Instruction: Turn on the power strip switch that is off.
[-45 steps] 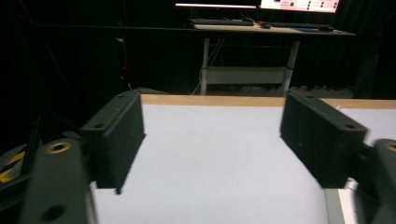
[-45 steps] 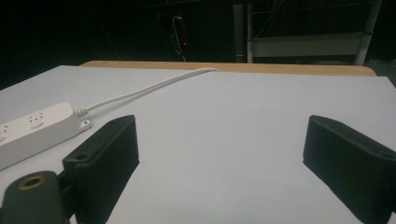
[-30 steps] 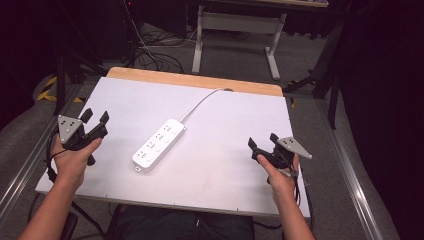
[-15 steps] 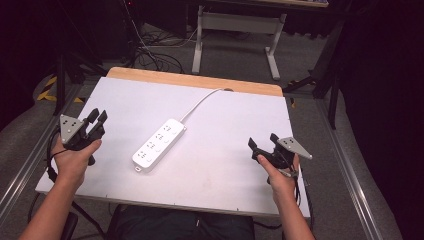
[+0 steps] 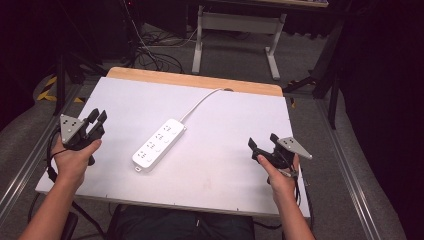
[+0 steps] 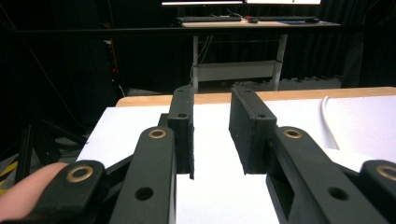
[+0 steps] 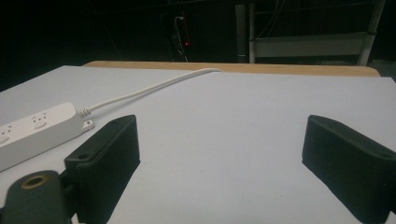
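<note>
A white power strip (image 5: pixel 159 145) lies diagonally in the middle of the white tabletop (image 5: pixel 225 165). Its white cable (image 5: pixel 200 102) runs to the far wooden edge. My left gripper (image 5: pixel 98 116) is held over the table's left side, well left of the strip. In the left gripper view its jaws (image 6: pixel 211 135) stand a narrow gap apart with nothing between them, and the cable (image 6: pixel 327 121) shows at the right. My right gripper (image 5: pixel 262 140) hovers over the right side. Its jaws (image 7: pixel 219 154) are spread wide and empty, with the strip (image 7: pixel 32 130) and its cable (image 7: pixel 149 88) to their left.
A strip of bare wood (image 5: pixel 200 81) borders the table's far edge. Behind it on the floor stand a grey desk frame (image 5: pixel 235 30) and a tangle of cables (image 5: pixel 155 45). Metal rails (image 5: pixel 350 175) run along both sides of the table.
My left gripper has drifted slightly farther from the person. The right gripper and the power strip have stayed almost still.
</note>
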`<control>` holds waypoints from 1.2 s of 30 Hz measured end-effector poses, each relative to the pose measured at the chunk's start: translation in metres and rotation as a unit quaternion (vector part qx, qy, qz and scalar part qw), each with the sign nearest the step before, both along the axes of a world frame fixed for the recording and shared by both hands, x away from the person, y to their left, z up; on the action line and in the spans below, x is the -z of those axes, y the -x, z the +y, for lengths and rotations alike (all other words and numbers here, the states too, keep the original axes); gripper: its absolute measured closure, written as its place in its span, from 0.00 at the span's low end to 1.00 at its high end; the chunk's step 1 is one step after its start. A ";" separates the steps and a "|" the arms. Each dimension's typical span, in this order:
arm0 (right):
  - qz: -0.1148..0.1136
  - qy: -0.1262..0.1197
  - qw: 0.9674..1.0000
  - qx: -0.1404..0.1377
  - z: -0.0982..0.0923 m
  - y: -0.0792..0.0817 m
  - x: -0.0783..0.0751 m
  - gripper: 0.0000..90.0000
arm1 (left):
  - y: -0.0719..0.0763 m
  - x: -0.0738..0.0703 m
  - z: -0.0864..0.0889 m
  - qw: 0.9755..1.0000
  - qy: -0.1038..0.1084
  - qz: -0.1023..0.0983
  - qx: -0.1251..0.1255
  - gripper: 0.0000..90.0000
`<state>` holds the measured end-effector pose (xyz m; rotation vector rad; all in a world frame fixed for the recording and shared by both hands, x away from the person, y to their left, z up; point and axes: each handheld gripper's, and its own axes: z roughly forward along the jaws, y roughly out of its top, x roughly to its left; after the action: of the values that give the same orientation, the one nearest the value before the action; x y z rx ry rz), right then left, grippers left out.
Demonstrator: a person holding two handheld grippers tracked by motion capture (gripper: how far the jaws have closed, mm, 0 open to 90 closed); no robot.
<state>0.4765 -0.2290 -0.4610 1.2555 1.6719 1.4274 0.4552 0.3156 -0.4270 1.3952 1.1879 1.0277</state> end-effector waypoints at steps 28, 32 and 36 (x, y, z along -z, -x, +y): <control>0.003 0.000 1.000 -0.002 0.000 0.000 0.000 0.14 | 0.000 -0.004 -0.002 1.000 -0.003 0.001 -0.006 0.90; 0.004 0.000 1.000 -0.003 0.000 0.000 0.000 0.14 | 0.000 -0.005 -0.001 1.000 -0.003 0.006 0.000 0.96; 0.006 0.001 1.000 -0.004 0.000 0.000 0.001 0.14 | 0.000 -0.006 -0.002 1.000 -0.007 0.003 -0.001 0.98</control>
<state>0.4761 -0.2292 -0.4617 1.2614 1.6873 1.4252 0.4549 0.3139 -0.4208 1.4102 1.1888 1.0356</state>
